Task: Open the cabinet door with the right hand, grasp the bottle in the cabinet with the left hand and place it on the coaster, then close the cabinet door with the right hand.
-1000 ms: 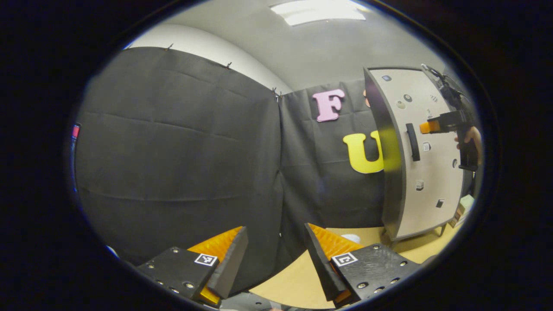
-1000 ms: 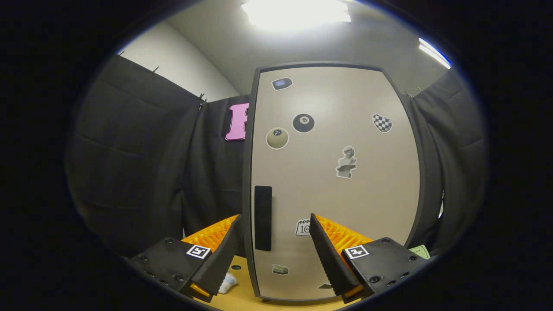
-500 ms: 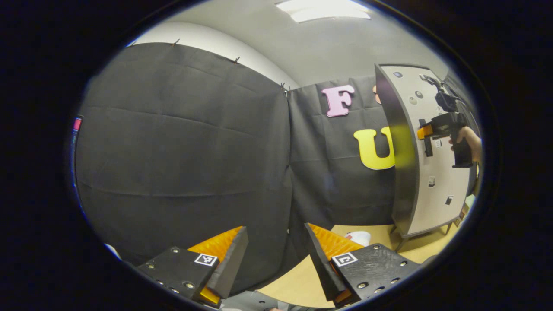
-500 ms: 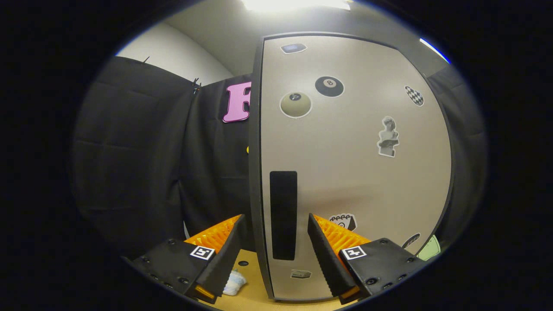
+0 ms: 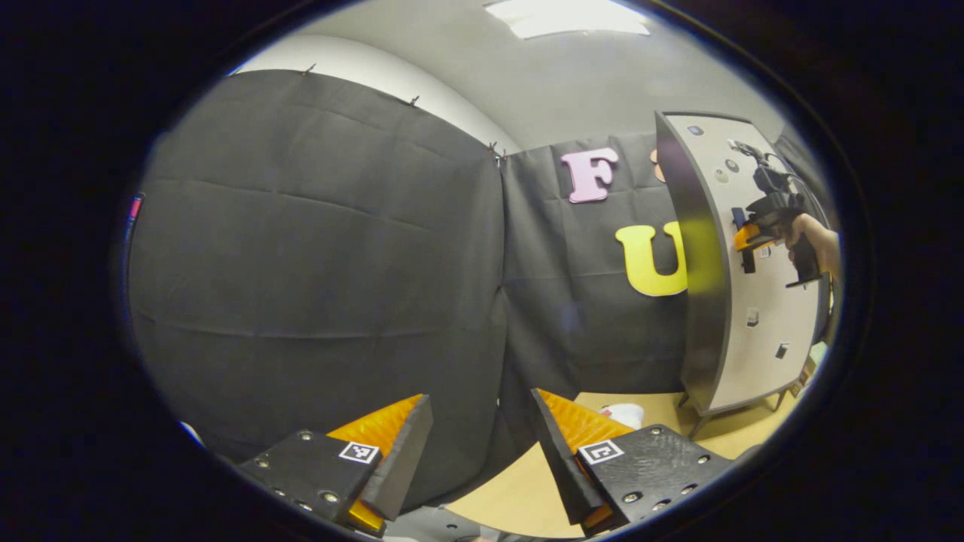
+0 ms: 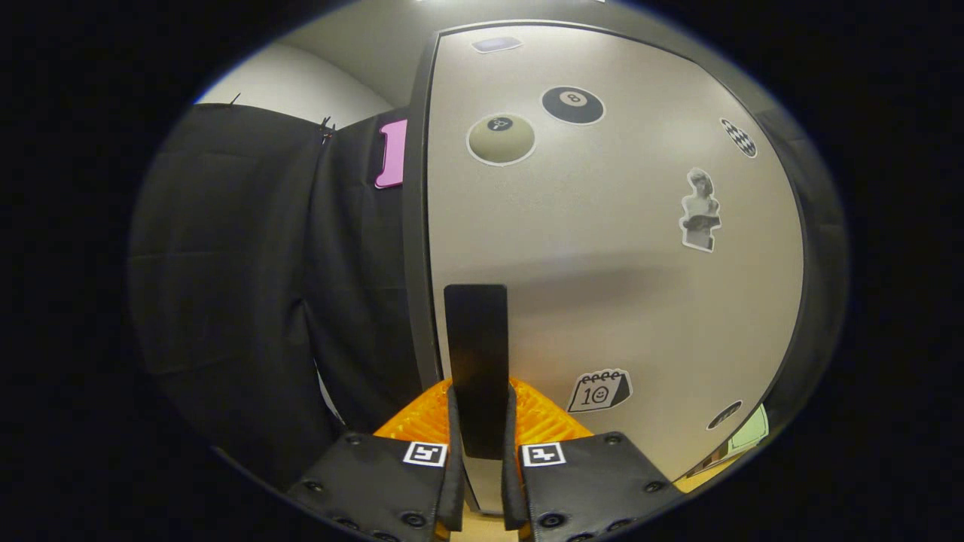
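Right tongs (image 6: 479,452) clamp the door handle (image 6: 476,354).

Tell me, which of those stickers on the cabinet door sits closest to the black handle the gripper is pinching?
The calendar sticker, just right of the handle low on the door. The two ball stickers, the bust and the checkered one all sit higher up.

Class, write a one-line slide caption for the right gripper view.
Right gripper shut on the black handle of the closed, sticker-covered cabinet door.
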Demonstrator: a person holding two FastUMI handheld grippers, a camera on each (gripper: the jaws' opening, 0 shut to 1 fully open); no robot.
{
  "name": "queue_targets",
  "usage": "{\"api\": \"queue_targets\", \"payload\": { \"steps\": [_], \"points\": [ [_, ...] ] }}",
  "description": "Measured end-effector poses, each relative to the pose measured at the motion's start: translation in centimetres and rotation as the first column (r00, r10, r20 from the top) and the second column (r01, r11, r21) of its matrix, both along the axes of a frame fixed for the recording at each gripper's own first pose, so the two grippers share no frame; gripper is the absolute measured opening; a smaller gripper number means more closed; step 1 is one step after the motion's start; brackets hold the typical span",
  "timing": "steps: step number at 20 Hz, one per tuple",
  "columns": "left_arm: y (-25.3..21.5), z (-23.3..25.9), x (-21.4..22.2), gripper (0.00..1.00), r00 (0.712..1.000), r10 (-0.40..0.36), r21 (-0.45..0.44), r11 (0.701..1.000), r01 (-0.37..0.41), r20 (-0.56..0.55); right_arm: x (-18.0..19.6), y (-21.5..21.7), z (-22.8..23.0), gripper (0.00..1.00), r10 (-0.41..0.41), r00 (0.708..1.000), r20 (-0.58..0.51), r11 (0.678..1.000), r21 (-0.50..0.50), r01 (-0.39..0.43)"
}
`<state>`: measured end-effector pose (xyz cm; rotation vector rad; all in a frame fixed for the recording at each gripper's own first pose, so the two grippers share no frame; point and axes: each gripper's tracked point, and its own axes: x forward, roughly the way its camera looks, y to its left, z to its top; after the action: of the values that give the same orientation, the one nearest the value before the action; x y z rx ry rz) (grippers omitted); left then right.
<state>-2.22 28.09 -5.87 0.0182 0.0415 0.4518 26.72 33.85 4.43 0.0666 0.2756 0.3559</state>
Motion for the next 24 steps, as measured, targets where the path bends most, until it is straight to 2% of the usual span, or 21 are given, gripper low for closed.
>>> {"api": "queue_targets", "payload": {
  "steps": [1, 2, 10, 13, 14, 18, 24],
  "points": [
    [0.0, 0.1, 0.0, 0.78, 1.0, -0.005, 0.003, 1.0, 0.005, 0.002, -0.1, 0.0, 0.0, 0.16, 0.005, 1.0, -0.01, 1.0, 0.003, -0.005],
    [-0.2, 0.2, 0.1, 0.78, 1.0, -0.012, 0.002, 1.0, 0.012, 0.005, -0.1, 0.0, 0.0, 0.14, 0.017, 1.0, -0.013, 1.0, 0.005, -0.017],
    [-2.8, 1.6, 4.9, 0.78, 0.991, -0.124, -0.005, 0.992, 0.124, 0.045, -2.4, -0.9, 0.3, 0.15, 0.132, 0.99, -0.041, 0.99, 0.058, -0.13],
    [-5.3, 2.4, 6.6, 0.78, 0.979, -0.198, -0.002, 0.98, 0.198, 0.053, -2.5, -1.7, 0.1, 0.16, 0.169, 0.985, -0.038, 0.983, 0.079, -0.165],
    [-6.1, 2.7, 6.7, 0.78, 0.976, -0.212, 0.008, 0.977, 0.212, 0.056, -2.7, -1.9, 0.1, 0.13, 0.176, 0.984, -0.035, 0.982, 0.076, -0.173],
    [-10.7, 3.7, 6.5, 0.78, 0.957, -0.278, 0.005, 0.96, 0.279, 0.078, -3.2, -2.5, 0.3, 0.16, 0.245, 0.969, -0.04, 0.967, 0.087, -0.241],
    [-17.2, 4.5, 5.6, 0.78, 0.948, -0.308, 0.004, 0.951, 0.309, 0.075, -3.4, -2.9, 0.3, 0.15, 0.353, 0.935, -0.043, 0.932, 0.102, -0.347]
  ]
}}
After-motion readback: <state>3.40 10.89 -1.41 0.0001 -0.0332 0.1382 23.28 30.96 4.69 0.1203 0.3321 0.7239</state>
